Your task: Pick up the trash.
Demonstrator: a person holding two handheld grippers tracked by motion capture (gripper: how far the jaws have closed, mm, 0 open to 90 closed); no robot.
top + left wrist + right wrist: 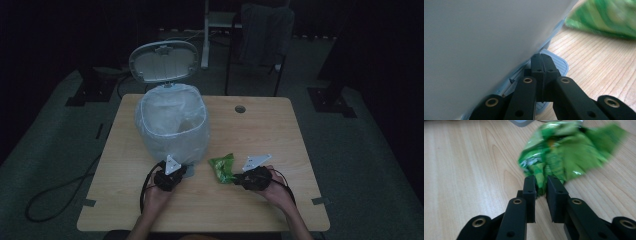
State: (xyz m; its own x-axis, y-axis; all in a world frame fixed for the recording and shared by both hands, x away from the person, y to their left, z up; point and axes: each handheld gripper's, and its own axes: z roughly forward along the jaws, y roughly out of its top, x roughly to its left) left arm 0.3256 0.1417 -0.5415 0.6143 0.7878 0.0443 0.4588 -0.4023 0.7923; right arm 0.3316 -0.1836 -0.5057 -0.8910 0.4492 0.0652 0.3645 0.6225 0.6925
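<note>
Jaws of the right gripper (541, 185) are pinched onto the crumpled green wrapper (564, 152), which lies on the wooden table (461, 170) just right of the bin's foot. Left gripper (541, 65) is fully closed, apparently pressing the bin's pedal (560, 66) beside the bag-lined pedal bin (172, 125).

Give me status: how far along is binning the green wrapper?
Done: bin lid up, left gripper shut, resting on the pedal. In hand: right gripper clamped on the green wrapper, which lies on the table. Left: lift, drop into bin.
</note>
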